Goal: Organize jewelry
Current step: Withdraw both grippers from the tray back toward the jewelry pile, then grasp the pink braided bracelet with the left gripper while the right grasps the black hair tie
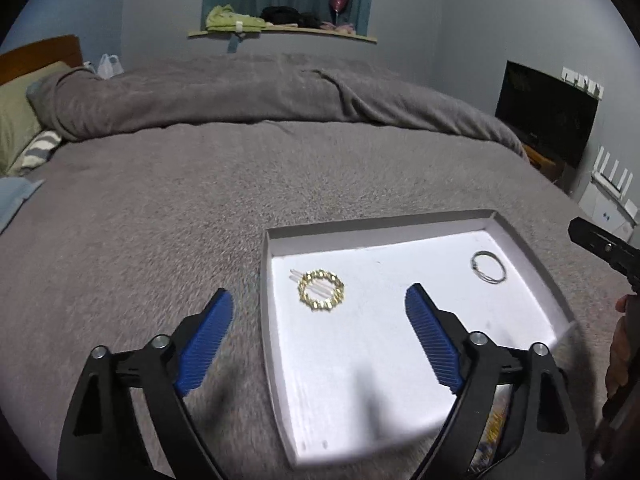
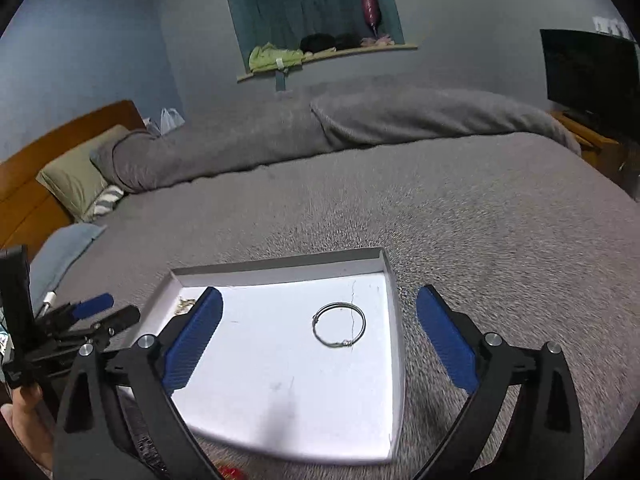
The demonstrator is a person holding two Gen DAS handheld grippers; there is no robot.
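Observation:
A white shallow tray (image 1: 276,236) lies on the grey bed. In it, a gold beaded bracelet (image 1: 321,291) lies at the left and a thin silver bangle (image 1: 488,267) at the right. My left gripper (image 1: 320,304) is open and empty, hovering over the tray's left side, just short of the gold bracelet. In the right wrist view the tray (image 2: 280,270) holds the silver bangle (image 2: 339,324) in the middle, and the gold bracelet (image 2: 185,305) shows only partly behind a finger. My right gripper (image 2: 320,312) is open and empty, close to the bangle.
The grey blanket (image 1: 160,220) covers the bed, bunched in a roll (image 1: 240,92) at the far side. Pillows (image 1: 16,120) lie at the left. A television (image 1: 548,116) stands at the right. The left gripper also shows in the right wrist view (image 2: 96,312).

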